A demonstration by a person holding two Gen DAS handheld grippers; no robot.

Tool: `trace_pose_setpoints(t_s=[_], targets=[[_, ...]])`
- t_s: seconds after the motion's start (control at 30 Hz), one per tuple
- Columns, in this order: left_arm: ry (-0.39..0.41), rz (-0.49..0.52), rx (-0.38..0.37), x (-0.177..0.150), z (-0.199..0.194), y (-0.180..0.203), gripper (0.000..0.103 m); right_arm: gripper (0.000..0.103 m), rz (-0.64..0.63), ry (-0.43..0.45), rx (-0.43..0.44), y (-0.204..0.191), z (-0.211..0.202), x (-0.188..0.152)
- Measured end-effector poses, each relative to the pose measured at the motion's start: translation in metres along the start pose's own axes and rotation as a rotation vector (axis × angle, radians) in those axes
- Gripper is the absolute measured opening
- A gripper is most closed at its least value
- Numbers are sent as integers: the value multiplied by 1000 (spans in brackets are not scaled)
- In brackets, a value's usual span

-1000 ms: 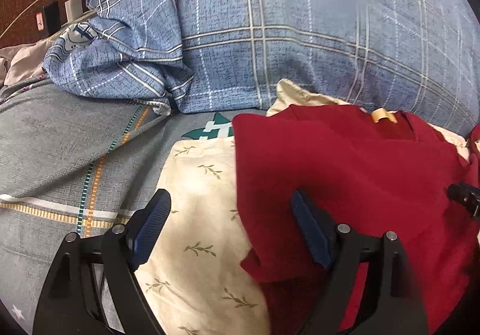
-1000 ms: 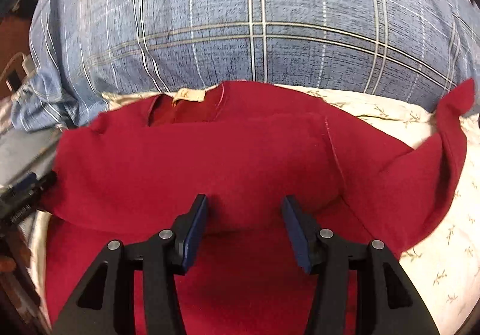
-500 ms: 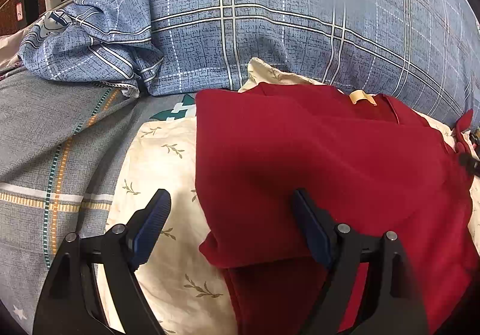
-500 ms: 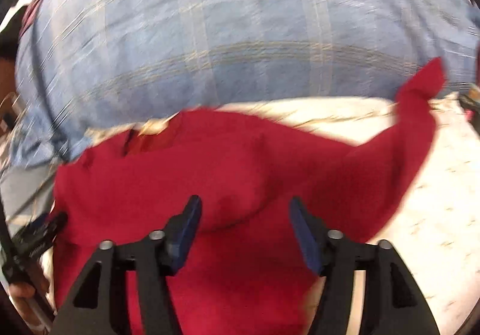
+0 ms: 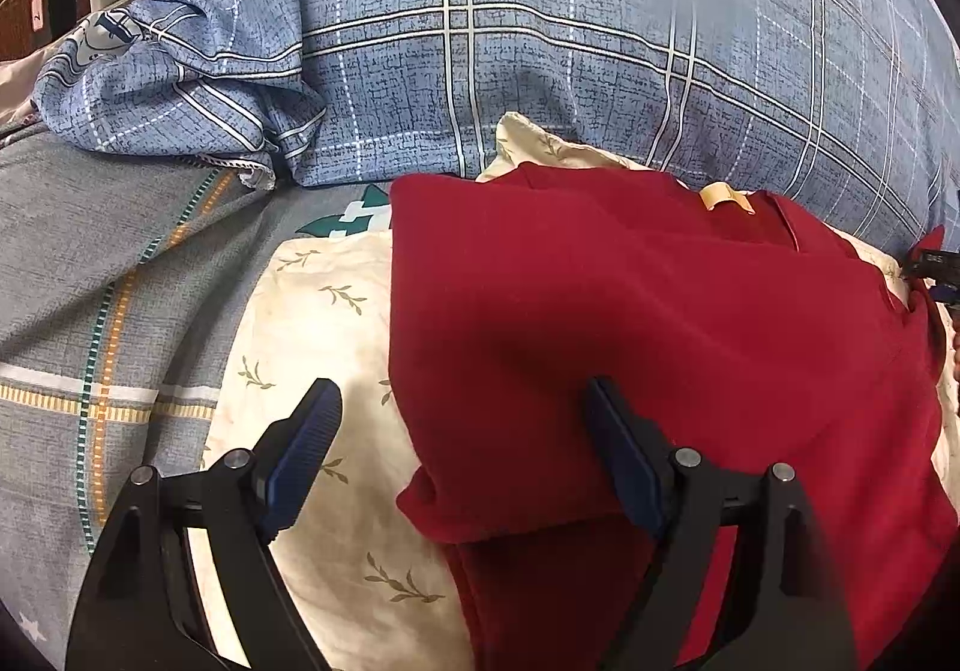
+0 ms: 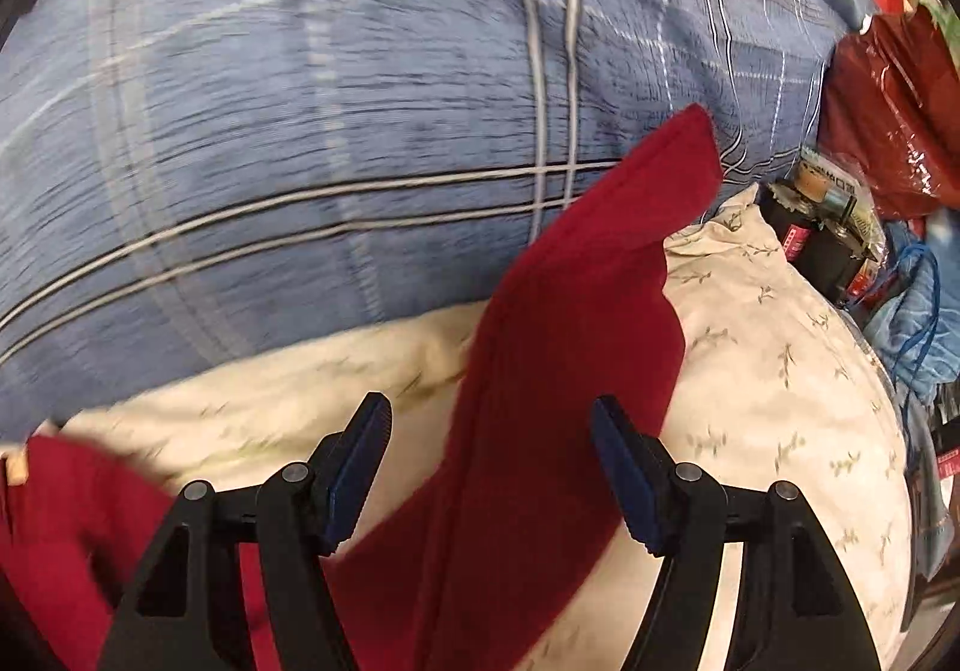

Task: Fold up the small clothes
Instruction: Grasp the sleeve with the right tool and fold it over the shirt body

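The red garment (image 5: 630, 335) is lying partly folded on the cream leaf-print pillow (image 5: 306, 323) against the blue plaid quilt (image 5: 540, 41), its sleeve (image 6: 570, 323) stretching out between the right gripper's (image 6: 489, 467) parted, empty jaws, while the left gripper (image 5: 459, 449) is hovering wide open over its folded edge.

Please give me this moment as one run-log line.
left tongs: open, at red top's folded edge | right tongs: just opened, over unfolded sleeve | pillow beneath
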State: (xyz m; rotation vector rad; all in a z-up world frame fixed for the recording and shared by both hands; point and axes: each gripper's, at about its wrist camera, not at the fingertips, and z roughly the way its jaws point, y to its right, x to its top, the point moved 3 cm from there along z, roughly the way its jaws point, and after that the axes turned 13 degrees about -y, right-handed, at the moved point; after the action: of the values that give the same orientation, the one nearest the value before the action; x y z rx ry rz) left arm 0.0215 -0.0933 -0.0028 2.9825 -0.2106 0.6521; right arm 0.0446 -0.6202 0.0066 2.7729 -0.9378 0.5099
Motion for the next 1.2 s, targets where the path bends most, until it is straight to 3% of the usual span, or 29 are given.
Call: trace_pose_setpoints(t_s=[0.1, 0.17, 0.27, 0.47, 0.67, 0.83, 1.1, 1.2], targets=[[1, -1, -4, 0, 1, -1, 83, 62, -11, -12, -30, 5, 13, 9], [0, -3, -4, 0, 1, 0, 83, 46, -8, -21, -38, 11, 20, 12], [0, -6, -7, 0, 2, -1, 84, 30, 4, -14, 6, 19, 21, 12], [5, -7, -1, 0, 3, 1, 84, 12, -20, -4, 24, 25, 17, 5], [12, -4, 4, 1, 0, 1, 84, 7, -36, 59, 84, 16, -17, -7], [19, -9, 7, 2, -4, 0, 84, 3, -81, 131, 198, 10, -63, -24], [35, -18, 7, 0, -10, -1, 84, 3, -320, 233, 415, -57, -155, -67], [36, -23, 2, 0, -12, -4, 84, 3, -392, 270, 389, -74, -166, -79]])
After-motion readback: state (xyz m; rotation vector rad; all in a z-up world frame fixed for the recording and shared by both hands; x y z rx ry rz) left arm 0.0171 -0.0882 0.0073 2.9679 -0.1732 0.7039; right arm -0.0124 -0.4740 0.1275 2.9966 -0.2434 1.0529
